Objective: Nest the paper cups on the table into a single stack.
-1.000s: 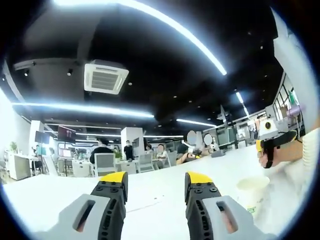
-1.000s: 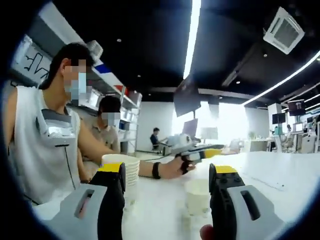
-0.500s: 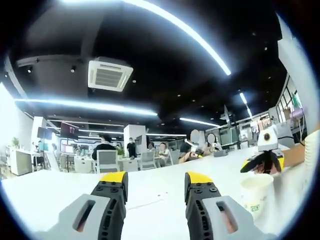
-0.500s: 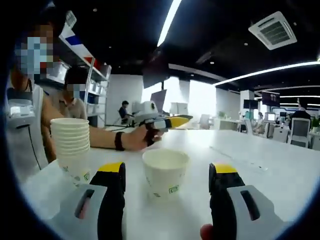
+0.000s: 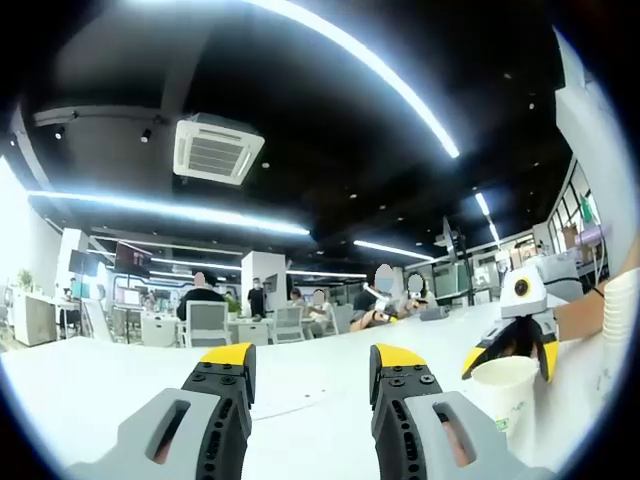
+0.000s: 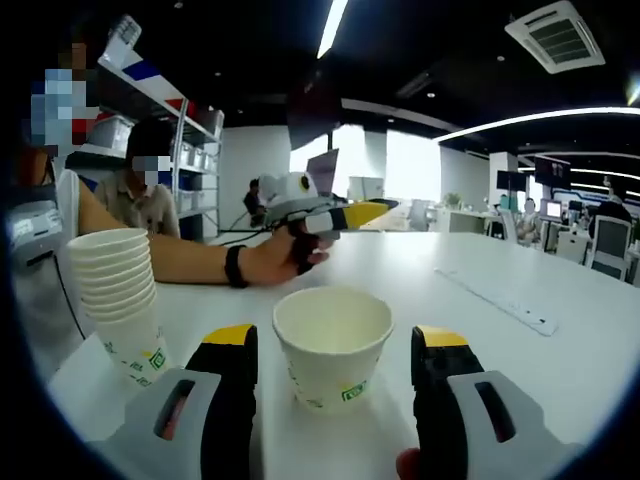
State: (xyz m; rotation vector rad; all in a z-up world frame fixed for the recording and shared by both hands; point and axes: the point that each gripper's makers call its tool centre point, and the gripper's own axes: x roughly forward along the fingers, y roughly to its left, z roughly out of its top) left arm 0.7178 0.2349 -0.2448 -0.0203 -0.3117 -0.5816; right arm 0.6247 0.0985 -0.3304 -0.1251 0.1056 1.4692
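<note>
With its jaws spread either side of the single paper cup (image 6: 332, 345) for a grasp, the right gripper (image 6: 333, 345) faces the stack (image 6: 117, 300); left gripper (image 5: 310, 360) hovers spread over the bench (image 5: 100, 385).

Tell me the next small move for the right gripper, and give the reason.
Probably ease the right gripper forward and close on the single paper cup. Its jaws stand open on either side of that upright cup, not yet touching it, and the stack of cups waits beside it on the table, so gripping comes before lifting it across.
</note>
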